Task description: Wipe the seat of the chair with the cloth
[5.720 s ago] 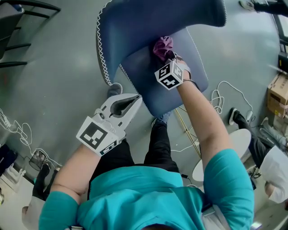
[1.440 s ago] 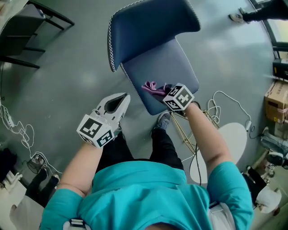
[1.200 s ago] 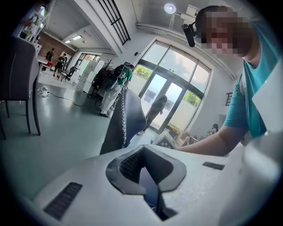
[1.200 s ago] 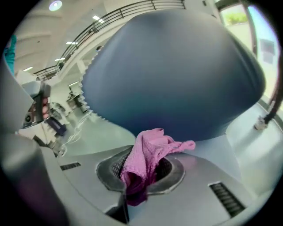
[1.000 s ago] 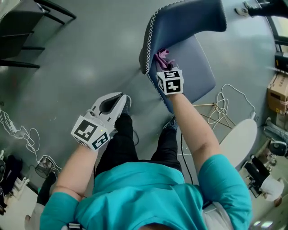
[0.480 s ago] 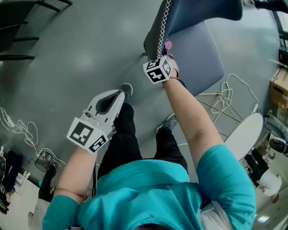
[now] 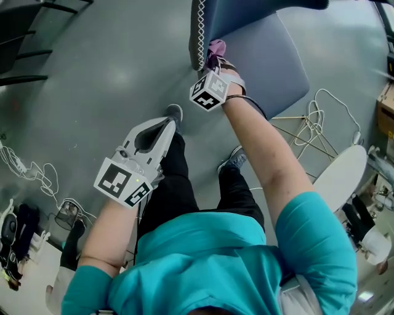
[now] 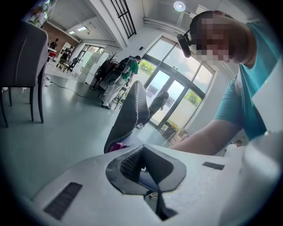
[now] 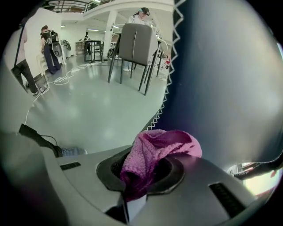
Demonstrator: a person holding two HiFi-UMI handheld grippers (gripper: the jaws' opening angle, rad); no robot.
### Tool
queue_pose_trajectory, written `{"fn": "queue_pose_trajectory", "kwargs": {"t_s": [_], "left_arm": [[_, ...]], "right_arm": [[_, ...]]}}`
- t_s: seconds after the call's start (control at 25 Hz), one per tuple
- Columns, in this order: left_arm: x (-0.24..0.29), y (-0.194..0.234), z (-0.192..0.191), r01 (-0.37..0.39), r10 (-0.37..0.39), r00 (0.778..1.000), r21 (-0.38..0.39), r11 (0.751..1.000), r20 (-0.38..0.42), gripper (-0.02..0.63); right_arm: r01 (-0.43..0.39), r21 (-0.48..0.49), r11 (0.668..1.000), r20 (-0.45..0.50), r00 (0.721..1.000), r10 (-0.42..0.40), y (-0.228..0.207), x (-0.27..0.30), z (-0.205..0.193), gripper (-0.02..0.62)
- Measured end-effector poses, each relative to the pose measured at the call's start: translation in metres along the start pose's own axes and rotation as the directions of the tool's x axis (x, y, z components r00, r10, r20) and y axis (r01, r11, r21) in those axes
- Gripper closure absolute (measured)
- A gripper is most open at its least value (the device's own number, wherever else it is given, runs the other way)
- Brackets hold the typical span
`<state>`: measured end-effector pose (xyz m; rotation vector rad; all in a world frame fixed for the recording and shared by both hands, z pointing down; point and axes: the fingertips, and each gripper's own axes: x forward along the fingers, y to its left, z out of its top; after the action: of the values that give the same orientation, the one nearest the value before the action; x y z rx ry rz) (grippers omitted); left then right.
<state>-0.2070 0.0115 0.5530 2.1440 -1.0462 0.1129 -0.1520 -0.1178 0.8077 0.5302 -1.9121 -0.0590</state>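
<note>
The blue chair's seat (image 7: 271, 61) fills the top of the head view, its backrest (image 7: 228, 15) edged with white zigzag stitching. My right gripper (image 7: 213, 58) is shut on the pink cloth (image 7: 215, 47) and presses it at the seat's rear left corner, right under the backrest. In the right gripper view the cloth (image 9: 163, 145) bulges out of the right gripper (image 9: 146, 176), close against the backrest (image 9: 221, 88). My left gripper (image 7: 169, 123) hangs shut and empty over the floor, left of the chair. From the left gripper (image 8: 141, 152) I see the backrest (image 8: 130, 114) side-on.
Loose white cables (image 7: 320, 117) and a thin gold frame (image 7: 301, 135) lie on the floor right of the chair, beside a white round top (image 7: 335, 178). More cables (image 7: 31, 175) sit at the left. My shoe (image 7: 174, 114) stands by the seat's front. A grey chair (image 9: 137, 44) stands further off.
My right gripper has slid the cloth from the seat's front edge back to the rear left corner under the backrest. The left gripper has hardly moved.
</note>
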Motion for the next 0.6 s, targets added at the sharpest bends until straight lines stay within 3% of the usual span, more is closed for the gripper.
{"fn": "queue_pose_trajectory", "kwargs": {"t_s": [0.28,0.6], "left_arm": [[0.001,-0.016,-0.018,0.014,-0.013,1.0,0.021,1.0,-0.02,0.603],[0.015,-0.031,-0.018,0.031,-0.031,0.999,0.026,0.999,-0.025,0.602]], "right_arm": [[-0.025,-0.034,0.999,0.004,1.0,0.025,0.03,-0.006,-0.015,0.546],[-0.038,-0.06,0.997,0.018,0.999,0.039,0.035,-0.01,-0.022,0.546]]}}
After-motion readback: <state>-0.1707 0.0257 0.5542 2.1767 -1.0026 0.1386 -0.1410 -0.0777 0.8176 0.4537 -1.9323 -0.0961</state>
